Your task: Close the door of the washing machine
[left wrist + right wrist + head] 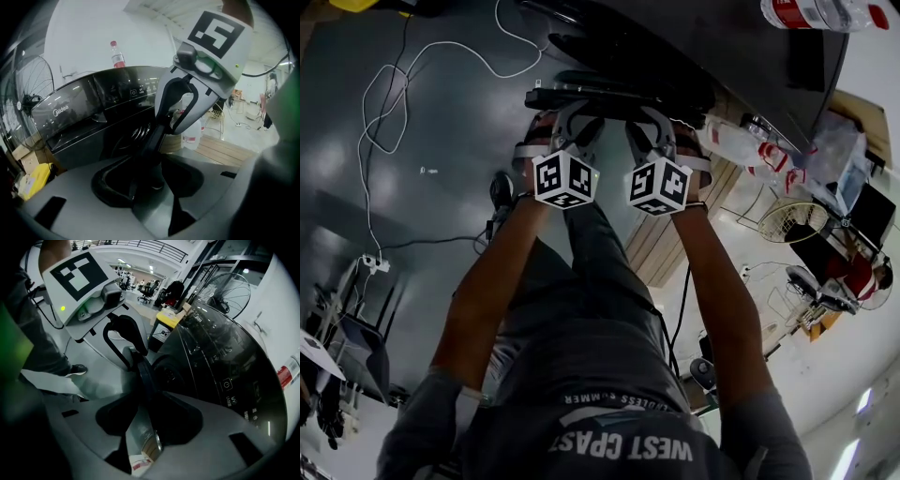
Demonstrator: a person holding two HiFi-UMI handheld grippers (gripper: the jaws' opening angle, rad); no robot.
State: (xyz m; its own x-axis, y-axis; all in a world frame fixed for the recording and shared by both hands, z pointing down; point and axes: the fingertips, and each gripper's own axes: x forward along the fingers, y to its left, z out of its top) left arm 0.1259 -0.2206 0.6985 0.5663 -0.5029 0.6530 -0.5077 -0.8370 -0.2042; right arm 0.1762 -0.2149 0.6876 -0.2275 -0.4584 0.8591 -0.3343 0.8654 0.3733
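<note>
The black front-loading washing machine (750, 47) (84, 112) (225, 362) stands ahead of me. Its round door (614, 89) hangs open and shows edge-on in both gripper views (152, 140) (143, 376). In the head view my left gripper (572, 117) and right gripper (652, 122) sit side by side on the door's free edge. Each gripper view shows the dark rim running straight between that gripper's jaws, which stand closed around it. The right gripper (180, 112) appears over the rim in the left gripper view. In the right gripper view the left gripper (124, 341) does the same.
A plastic bottle (117, 55) (825, 14) rests on top of the machine. A standing fan (28, 98) and a yellow box (35, 180) are at its far side. A wooden pallet (225, 150) with jugs lies on the other side. A white cable (384, 103) loops over the floor.
</note>
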